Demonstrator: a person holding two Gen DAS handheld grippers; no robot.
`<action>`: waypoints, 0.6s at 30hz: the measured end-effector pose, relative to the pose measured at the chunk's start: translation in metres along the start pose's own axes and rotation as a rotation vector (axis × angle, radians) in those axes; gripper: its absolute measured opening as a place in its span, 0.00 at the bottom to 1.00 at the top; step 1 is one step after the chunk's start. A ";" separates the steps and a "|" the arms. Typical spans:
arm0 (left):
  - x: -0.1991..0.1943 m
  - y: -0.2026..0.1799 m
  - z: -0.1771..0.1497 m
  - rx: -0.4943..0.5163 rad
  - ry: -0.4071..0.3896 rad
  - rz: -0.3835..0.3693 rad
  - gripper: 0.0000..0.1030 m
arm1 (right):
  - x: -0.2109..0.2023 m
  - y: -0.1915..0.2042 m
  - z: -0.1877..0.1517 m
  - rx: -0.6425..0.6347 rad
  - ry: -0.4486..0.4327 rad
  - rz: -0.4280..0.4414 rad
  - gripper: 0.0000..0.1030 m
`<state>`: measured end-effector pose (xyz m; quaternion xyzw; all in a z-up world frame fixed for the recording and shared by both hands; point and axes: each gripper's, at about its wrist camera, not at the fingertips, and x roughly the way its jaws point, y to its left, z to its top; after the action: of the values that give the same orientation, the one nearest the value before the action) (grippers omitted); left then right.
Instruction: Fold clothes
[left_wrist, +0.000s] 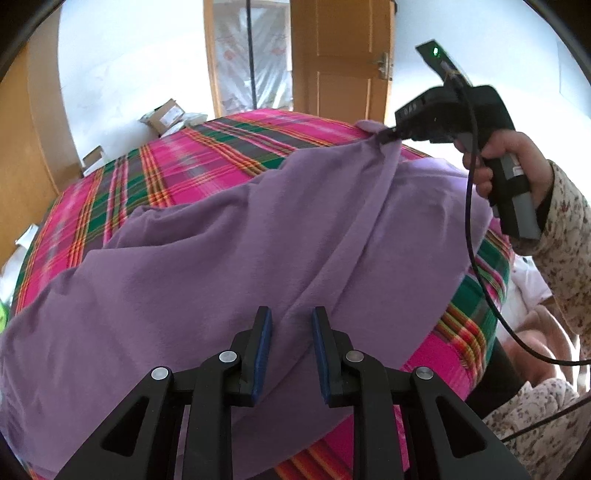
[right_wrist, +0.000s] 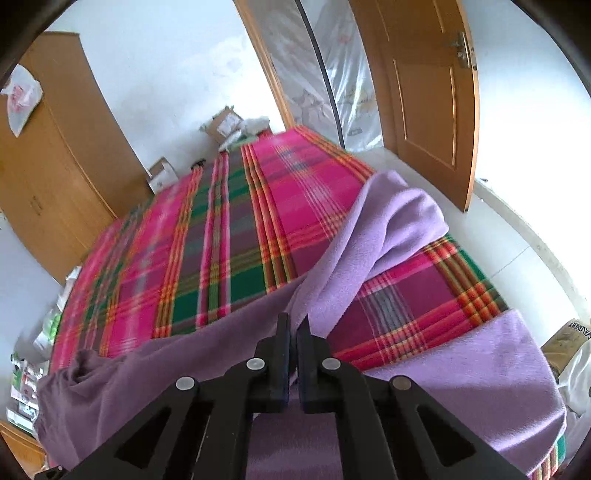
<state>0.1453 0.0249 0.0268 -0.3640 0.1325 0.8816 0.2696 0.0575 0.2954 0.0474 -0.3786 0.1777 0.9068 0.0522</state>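
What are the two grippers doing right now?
Left gripper: open, holding nothing, over the purple cloth.
Right gripper: shut on the cloth.

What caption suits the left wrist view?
Right hand-held gripper pinches purple garment above plaid bedspread.

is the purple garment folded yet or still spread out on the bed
Not neatly folded: the purple garment lies rumpled across the plaid bedspread, one edge pinched and lifted by the right gripper, a loose flap draped over.

Bright daylight, blown-out walls, fisheye-warped edges.
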 end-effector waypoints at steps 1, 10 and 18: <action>0.001 -0.002 0.000 0.011 0.003 0.007 0.23 | -0.004 0.000 -0.001 0.003 -0.007 0.005 0.03; 0.004 -0.010 0.002 0.084 0.007 0.037 0.23 | -0.028 -0.014 -0.012 0.048 -0.042 0.052 0.03; -0.002 -0.010 0.002 0.091 0.002 0.028 0.23 | -0.032 -0.033 -0.024 0.103 -0.040 0.078 0.03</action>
<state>0.1504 0.0332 0.0294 -0.3506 0.1778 0.8779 0.2734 0.1041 0.3186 0.0453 -0.3500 0.2378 0.9052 0.0398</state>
